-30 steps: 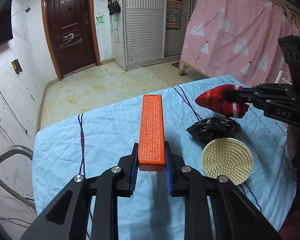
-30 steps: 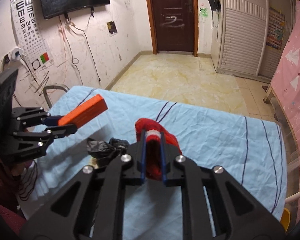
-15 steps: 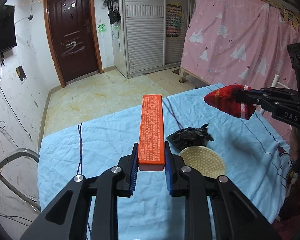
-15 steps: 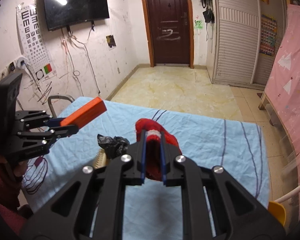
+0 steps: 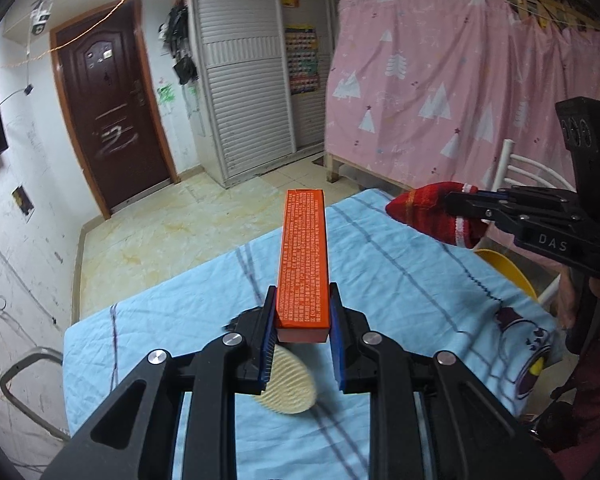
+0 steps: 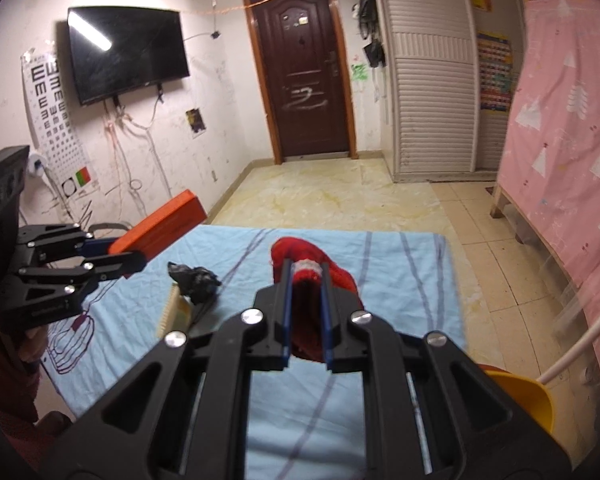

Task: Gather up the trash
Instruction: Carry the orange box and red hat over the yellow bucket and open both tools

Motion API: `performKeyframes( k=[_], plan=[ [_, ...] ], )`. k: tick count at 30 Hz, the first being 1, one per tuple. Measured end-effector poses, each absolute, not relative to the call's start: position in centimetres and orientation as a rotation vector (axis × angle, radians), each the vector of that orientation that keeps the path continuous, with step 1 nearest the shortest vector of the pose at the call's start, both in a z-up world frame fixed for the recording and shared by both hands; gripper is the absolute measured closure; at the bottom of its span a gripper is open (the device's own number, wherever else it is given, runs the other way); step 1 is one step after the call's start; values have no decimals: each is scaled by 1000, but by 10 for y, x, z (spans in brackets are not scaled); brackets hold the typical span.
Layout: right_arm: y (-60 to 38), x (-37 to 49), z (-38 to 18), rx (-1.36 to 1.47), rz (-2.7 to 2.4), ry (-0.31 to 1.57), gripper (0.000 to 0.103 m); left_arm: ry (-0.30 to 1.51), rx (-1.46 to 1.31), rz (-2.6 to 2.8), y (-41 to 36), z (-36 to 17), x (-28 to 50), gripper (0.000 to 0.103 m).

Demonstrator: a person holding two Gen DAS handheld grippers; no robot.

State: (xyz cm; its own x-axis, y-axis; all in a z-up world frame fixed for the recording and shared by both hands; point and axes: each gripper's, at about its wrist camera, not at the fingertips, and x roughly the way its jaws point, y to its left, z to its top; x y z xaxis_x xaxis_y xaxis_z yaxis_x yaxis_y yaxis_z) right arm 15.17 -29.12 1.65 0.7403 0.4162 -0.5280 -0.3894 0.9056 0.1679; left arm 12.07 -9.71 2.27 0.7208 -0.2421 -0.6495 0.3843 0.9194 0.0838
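My left gripper [image 5: 302, 320] is shut on a long orange box [image 5: 303, 258] and holds it well above the blue tablecloth [image 5: 400, 280]. It shows at the left of the right wrist view [image 6: 116, 258] with the orange box [image 6: 160, 226]. My right gripper [image 6: 306, 280] is shut on a red knitted sock [image 6: 332, 272], also held in the air; it shows in the left wrist view [image 5: 456, 204] with the sock [image 5: 424, 210]. A crumpled black bag [image 6: 196, 278] and a round cream brush [image 5: 288, 384] lie on the cloth.
A yellow bin [image 6: 524, 400] stands by the table's right side next to a white chair frame [image 6: 580, 352]. A grey chair frame [image 5: 24, 364] is at the left edge. A pink curtain [image 5: 440, 92] hangs behind the table.
Both grippers have risen higher above the table with their objects still held. The table, the black bag and the brush now sit lower and smaller in both views.
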Motion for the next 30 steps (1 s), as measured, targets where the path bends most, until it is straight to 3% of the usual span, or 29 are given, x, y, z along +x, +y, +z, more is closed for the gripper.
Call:
performKeyframes(
  k=[17,30],
  plan=[
    [-429,109,-7,194,243,568,92,679,378,-558,-261,15,111,88],
    [-496,100,-32,282,147,566,92,727,423,-650,-344,-4,118,88]
  ],
)
